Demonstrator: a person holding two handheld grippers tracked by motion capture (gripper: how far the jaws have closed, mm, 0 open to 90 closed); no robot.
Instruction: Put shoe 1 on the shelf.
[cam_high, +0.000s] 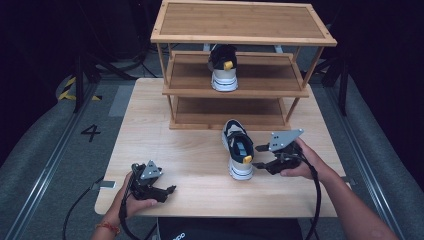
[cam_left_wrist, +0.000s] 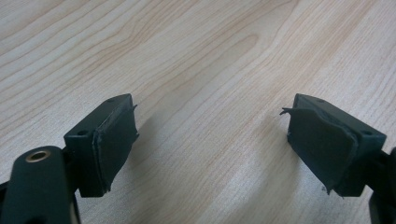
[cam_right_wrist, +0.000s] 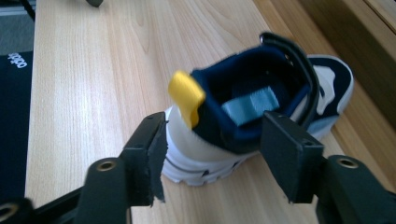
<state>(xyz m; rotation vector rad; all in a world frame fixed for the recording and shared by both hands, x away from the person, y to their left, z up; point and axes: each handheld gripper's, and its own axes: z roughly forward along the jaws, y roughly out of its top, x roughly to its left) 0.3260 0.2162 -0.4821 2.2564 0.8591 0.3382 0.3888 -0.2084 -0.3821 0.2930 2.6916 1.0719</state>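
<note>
Shoe (cam_high: 238, 150): on tabletop (cam_high: 190, 165), at 6 o'clock of rack (cam_high: 240, 75), heel toward person.
Right gripper (cam_high: 258, 156): at shoe's 3 o'clock, jaws apart, flanking heel, not pressing.
Left gripper (cam_high: 171, 190): at shoe's 8 o'clock, wide apart, nothing between.
Second shoe (cam_high: 223, 67): on rack's middle shelf.

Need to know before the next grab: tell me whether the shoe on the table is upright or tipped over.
Upright: the shoe stands on its white sole on the table, opening facing up.
</note>
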